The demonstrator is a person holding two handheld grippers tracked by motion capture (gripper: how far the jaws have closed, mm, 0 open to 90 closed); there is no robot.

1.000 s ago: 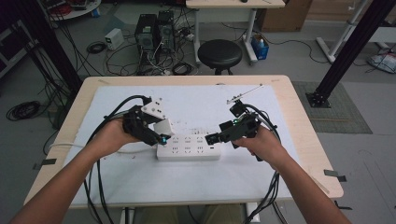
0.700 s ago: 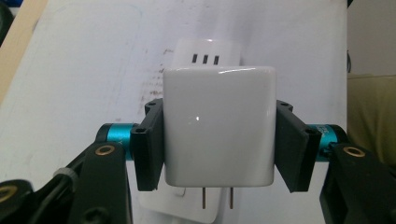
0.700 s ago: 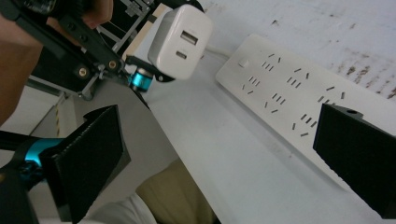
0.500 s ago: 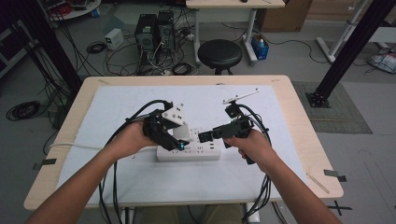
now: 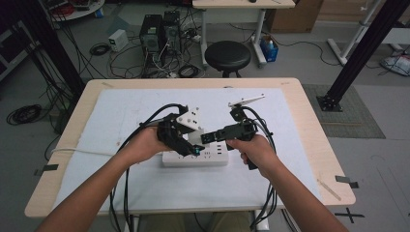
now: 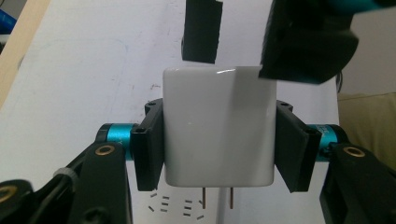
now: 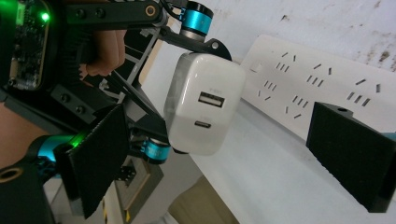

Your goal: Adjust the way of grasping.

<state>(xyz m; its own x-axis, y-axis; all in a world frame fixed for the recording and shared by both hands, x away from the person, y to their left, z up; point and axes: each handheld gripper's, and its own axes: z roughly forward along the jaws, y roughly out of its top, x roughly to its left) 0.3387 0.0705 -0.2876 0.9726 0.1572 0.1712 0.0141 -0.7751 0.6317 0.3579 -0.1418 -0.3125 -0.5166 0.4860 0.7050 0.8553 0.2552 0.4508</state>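
Your left gripper (image 6: 219, 154) is clamping the white charger (image 6: 218, 126) just above the power strip (image 5: 193, 158), its 2 prongs pointing down. Your right gripper (image 7: 233, 154) is hanging open beside it. Be lining both prongs over 1 socket, keeping the charger level.

Round black stool (image 5: 227, 56) behind table's far edge; two dark computer towers (image 5: 159, 30) on floor amid tangled cables (image 5: 126, 57); coiled cable (image 5: 23, 114) left; blue box (image 5: 268, 49) beside stool
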